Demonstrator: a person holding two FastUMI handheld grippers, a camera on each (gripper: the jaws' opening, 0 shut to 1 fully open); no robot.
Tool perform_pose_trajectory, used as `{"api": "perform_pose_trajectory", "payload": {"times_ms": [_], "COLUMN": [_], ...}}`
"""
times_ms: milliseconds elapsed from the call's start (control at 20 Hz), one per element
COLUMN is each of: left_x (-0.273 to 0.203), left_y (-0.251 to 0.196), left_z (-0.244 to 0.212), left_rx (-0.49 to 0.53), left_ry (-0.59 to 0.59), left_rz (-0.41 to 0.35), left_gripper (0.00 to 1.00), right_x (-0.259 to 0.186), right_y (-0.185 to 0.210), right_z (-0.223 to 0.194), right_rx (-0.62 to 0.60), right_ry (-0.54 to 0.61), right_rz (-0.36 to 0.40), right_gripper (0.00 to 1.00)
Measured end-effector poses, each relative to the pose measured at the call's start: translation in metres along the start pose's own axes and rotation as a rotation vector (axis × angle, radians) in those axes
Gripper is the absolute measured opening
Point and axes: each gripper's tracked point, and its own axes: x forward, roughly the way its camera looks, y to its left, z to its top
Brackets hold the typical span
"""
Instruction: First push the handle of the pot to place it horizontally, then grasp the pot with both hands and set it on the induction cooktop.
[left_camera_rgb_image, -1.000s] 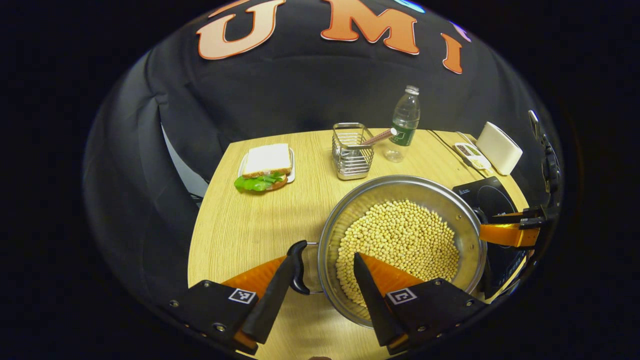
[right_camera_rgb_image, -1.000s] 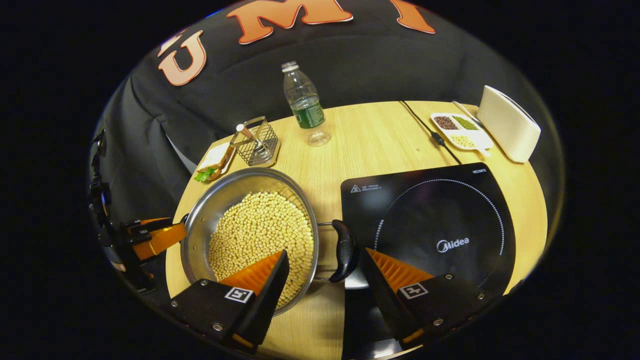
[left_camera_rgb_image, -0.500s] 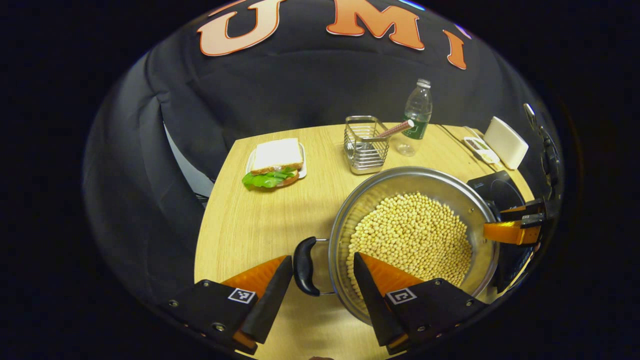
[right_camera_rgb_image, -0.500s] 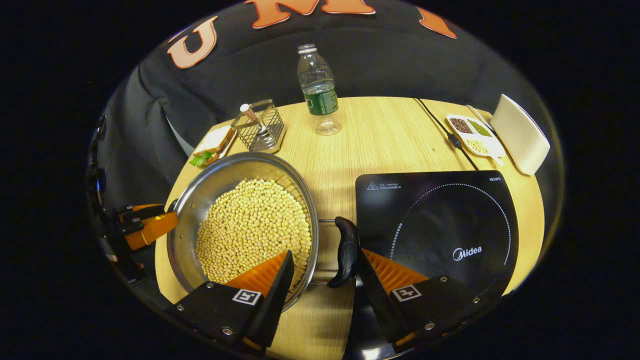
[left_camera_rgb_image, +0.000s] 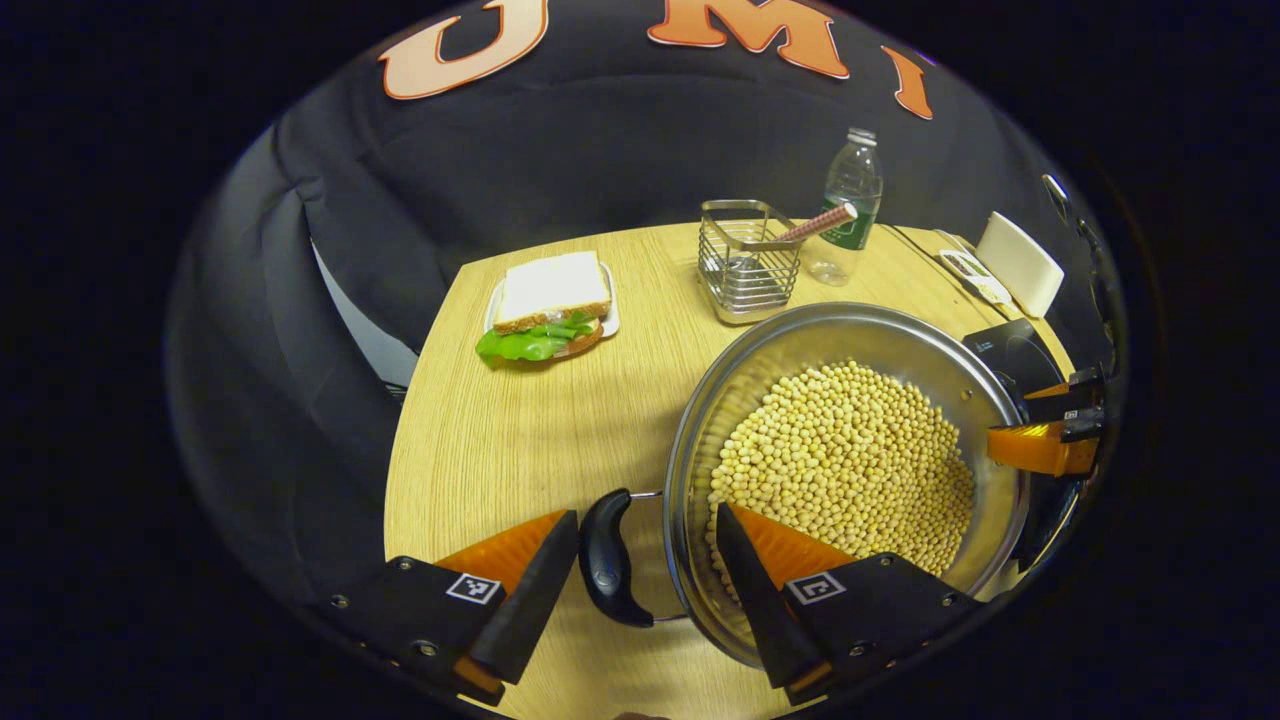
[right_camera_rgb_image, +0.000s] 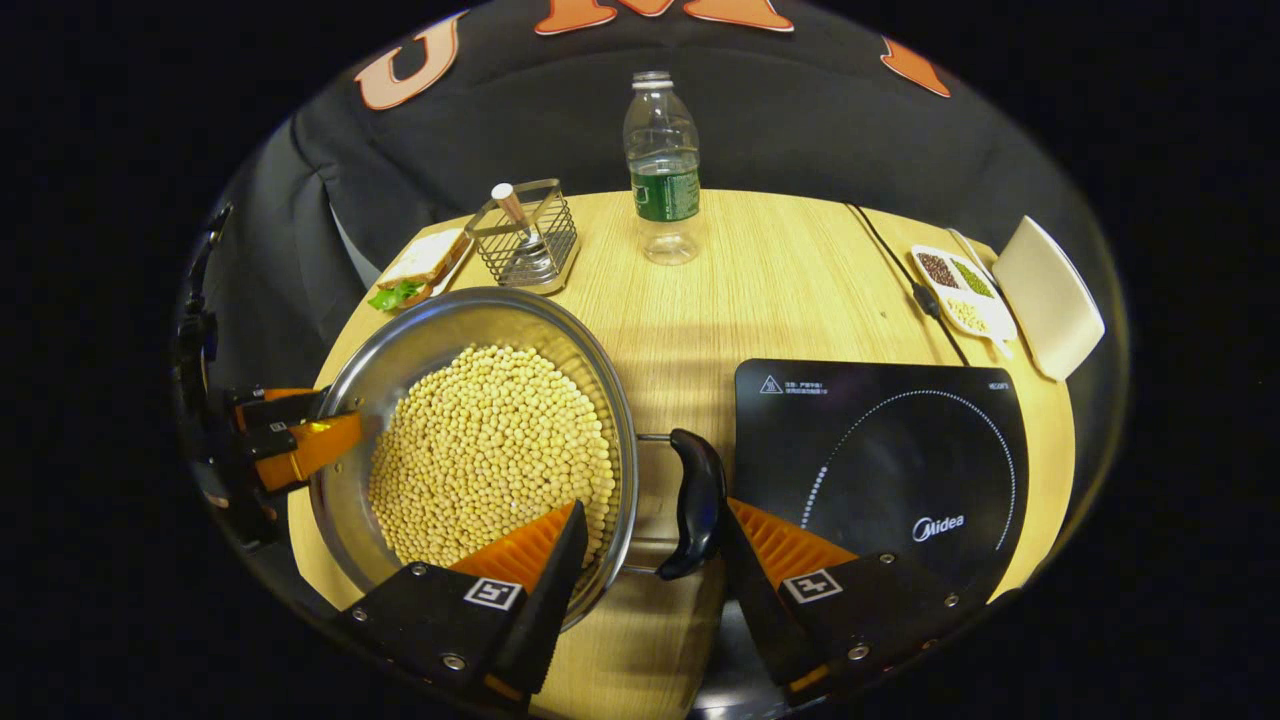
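A steel pot (left_camera_rgb_image: 850, 470) heaped with soybeans (left_camera_rgb_image: 850, 470) sits on the wooden tabletop (left_camera_rgb_image: 520, 420), just left of a black induction cooktop (right_camera_rgb_image: 890, 460), with a two-finger gripper stationed at each of its two black loop handles. In the left gripper view, the left gripper (left_camera_rgb_image: 645, 585) has its jaws spread, one finger outside the left handle (left_camera_rgb_image: 605, 558) and the other over the pot's rim above the beans; neither finger appears to press the handle. In the right gripper view, the right gripper (right_camera_rgb_image: 650, 555) likewise straddles the right handle (right_camera_rgb_image: 693, 505) with jaws apart, its outer finger touching or almost touching the handle and its inner finger over the beans. Both handles appear to lie level, so the step in hand looks to be the two-handed grasp before the carry. To do it well, each gripper would probably need to settle lower so the handle sits well between the fingers, then close on both sides together, firmly enough that the loops cannot swivel. The load of loose beans argues for a level, unhurried lift with both sides rising at the same pace, high enough for the pot's base to pass over the cooktop's edge, and for setting it down centred on the printed ring. Farther back stand a sandwich on a small plate (left_camera_rgb_image: 545, 315), a wire caddy (left_camera_rgb_image: 748, 262), a plastic bottle (right_camera_rgb_image: 661, 165), a divided dish (right_camera_rgb_image: 962, 290) and a white box (right_camera_rgb_image: 1048, 296), all well apart from the pot's short path.
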Motion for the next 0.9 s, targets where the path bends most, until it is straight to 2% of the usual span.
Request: {"api": "perform_pose_trajectory", "payload": {"times_ms": [250, 300, 350, 400, 450, 650, 750, 800, 850, 900], "left_x": [0.014, 0.014, 0.016, 0.018, 0.019, 0.023, 0.024, 0.028, 0.03, 0.03], "left_y": [0.009, 0.013, 0.011, 0.011, 0.013, 0.014, 0.013, 0.011, 0.008, 0.008], "left_z": [-0.008, -0.013, -0.013, -0.012, -0.012, -0.013, -0.015, -0.015, -0.018, -0.015], "left_rx": [-0.032, -0.033, -0.049, -0.054, -0.054, -0.053, -0.028, -0.028, -0.039, -0.047], "left_ry": [0.009, 0.032, 0.026, 0.017, 0.017, 0.026, 0.045, 0.042, 0.053, 0.04], "left_rz": [0.039, 0.059, 0.061, 0.064, 0.072, 0.086, 0.067, 0.055, 0.043, 0.042], "left_gripper": [0.88, 0.86, 0.77, 0.75, 0.75, 0.76, 0.78, 0.82, 0.79, 0.82], "right_x": [0.013, 0.016, 0.018, 0.02, 0.023, 0.026, 0.026, 0.028, 0.028, 0.028], "right_y": [0.0, 0.001, -0.001, -0.002, -0.002, -0.003, -0.002, -0.002, -0.001, -0.001], "right_z": [0.001, 0.001, 0.002, 0.002, 0.003, 0.002, 0.002, 0.001, 0.001, 0.001], "right_rx": [0.029, 0.043, 0.05, 0.052, 0.053, 0.049, 0.049, 0.048, 0.044, 0.038], "right_ry": [0.016, 0.018, 0.019, 0.018, 0.017, 0.017, 0.018, 0.02, 0.015, 0.014], "right_rz": [-0.024, -0.029, -0.035, -0.043, -0.048, -0.053, -0.051, -0.05, -0.051, -0.051], "right_gripper": [0.79, 0.75, 0.75, 0.71, 0.63, 0.64, 0.65, 0.65, 0.65, 0.65]}}
